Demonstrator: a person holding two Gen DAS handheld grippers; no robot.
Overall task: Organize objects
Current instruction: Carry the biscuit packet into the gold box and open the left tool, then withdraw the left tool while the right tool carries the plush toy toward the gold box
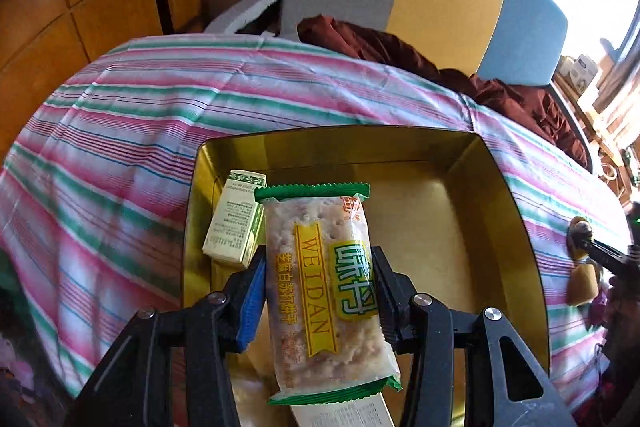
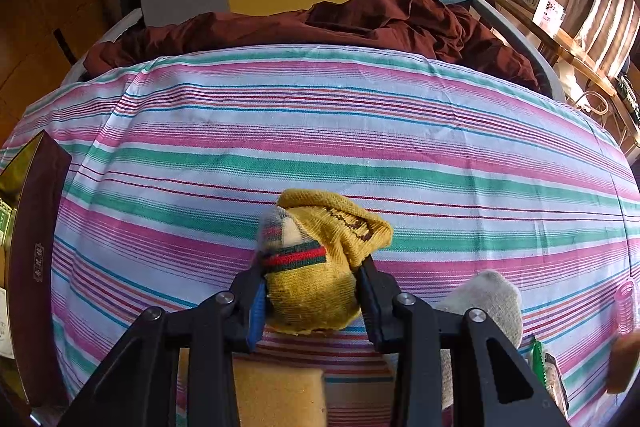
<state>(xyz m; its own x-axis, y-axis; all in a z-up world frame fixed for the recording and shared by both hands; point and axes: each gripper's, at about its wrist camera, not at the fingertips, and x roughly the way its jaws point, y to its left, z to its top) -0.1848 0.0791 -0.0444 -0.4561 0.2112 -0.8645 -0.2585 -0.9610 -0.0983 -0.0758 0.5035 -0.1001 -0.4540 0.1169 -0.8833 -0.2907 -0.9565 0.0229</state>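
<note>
In the left wrist view my left gripper [image 1: 318,291] is shut on a green-edged cracker packet [image 1: 320,291], held over the left half of an open gold-lined box [image 1: 516,211]. A small pale green carton [image 1: 234,219] lies in the box's left corner. In the right wrist view my right gripper [image 2: 310,301] is shut on a bunched yellow knitted sock [image 2: 320,259] with a red and green band, just above the striped cloth [image 2: 320,131]. That gripper and the yellow sock [image 1: 582,283] also show at the far right of the left wrist view.
A grey sock [image 2: 488,301], a pink hair roller [image 2: 626,307] and a green-edged packet [image 2: 538,359] lie at the right. A yellow sponge [image 2: 276,395] sits below the right gripper. The box's dark outer wall [image 2: 38,267] stands at the left. Maroon fabric [image 2: 360,23] is heaped along the far edge.
</note>
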